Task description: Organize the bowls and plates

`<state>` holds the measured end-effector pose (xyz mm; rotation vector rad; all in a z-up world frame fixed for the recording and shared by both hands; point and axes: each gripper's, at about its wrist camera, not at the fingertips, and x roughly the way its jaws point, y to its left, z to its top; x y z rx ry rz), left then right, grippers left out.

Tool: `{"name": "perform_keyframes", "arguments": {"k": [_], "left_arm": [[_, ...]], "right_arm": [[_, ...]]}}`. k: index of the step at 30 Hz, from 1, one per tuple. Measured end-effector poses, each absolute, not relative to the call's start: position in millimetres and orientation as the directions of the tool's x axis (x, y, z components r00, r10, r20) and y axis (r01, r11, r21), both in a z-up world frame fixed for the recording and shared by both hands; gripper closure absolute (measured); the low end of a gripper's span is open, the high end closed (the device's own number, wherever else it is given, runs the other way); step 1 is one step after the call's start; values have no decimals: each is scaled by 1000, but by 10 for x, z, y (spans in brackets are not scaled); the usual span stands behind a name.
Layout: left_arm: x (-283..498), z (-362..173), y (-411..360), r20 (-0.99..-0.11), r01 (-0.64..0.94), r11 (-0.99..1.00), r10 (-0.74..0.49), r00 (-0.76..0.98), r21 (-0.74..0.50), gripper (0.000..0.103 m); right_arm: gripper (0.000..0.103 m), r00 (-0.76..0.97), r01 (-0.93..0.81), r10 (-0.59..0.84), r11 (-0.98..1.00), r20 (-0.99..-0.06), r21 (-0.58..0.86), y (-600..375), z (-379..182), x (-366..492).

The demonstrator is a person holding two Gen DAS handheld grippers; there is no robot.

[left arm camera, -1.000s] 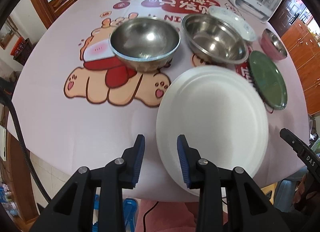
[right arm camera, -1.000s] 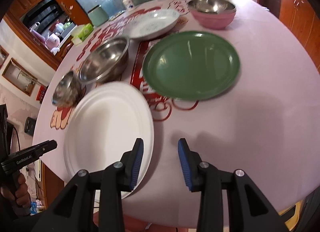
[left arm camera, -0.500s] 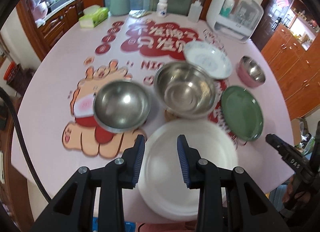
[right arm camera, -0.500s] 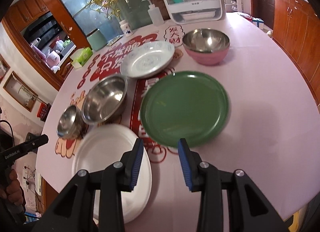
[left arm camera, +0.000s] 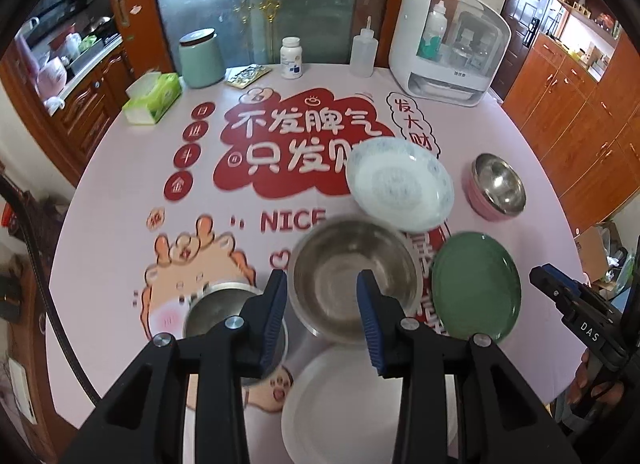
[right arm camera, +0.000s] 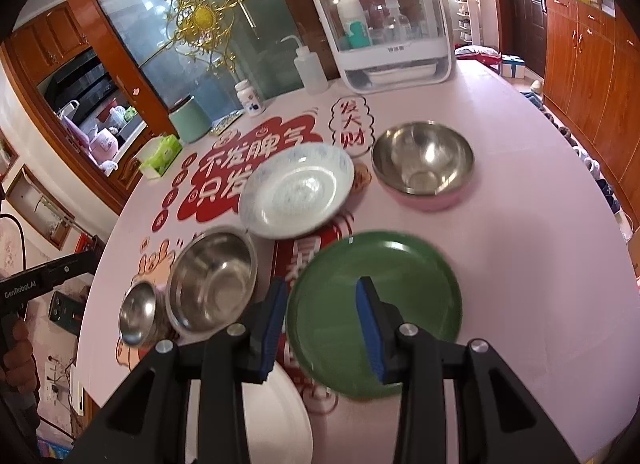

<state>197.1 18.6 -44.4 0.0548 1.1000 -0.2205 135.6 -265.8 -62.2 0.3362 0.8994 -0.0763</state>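
A round table with a pink printed cloth point(left arm camera: 116, 232) carries the dishes. In the left wrist view a big steel bowl point(left arm camera: 352, 272) sits in the middle, a small steel bowl point(left arm camera: 212, 310) left of it, and a white plate point(left arm camera: 340, 408) nearest me. A green plate point(left arm camera: 476, 288), a patterned white plate point(left arm camera: 400, 184) and a pink bowl point(left arm camera: 498, 188) lie to the right. My left gripper point(left arm camera: 322, 306) hangs high over the big bowl, its jaws opening with nothing between them. My right gripper point(right arm camera: 322, 316) hovers over the green plate point(right arm camera: 384, 304), open and empty.
Along the far edge stand a white dish cabinet point(left arm camera: 448, 48), a squeeze bottle point(left arm camera: 362, 52), a pill bottle point(left arm camera: 291, 58), a green canister point(left arm camera: 200, 60) and a tissue box point(left arm camera: 154, 98). Wooden cabinets point(left arm camera: 580, 116) line the right side.
Both grippers have risen and drawn back from the white plate, so the whole table now shows. The dishes have stayed where they were. Nothing was picked up.
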Motion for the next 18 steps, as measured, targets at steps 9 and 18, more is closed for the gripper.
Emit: {"name": "perform_keyframes", "arguments": {"k": [9, 18], "left_arm": [[2562, -519, 84, -897, 203, 975, -170, 408, -92, 68], [3009, -708, -1, -895, 205, 967, -220, 389, -149, 68]], "right_arm": [[67, 629, 208, 79, 941, -773, 266, -2764, -636, 1821], [67, 621, 226, 108, 924, -776, 309, -2839, -804, 2211]]}}
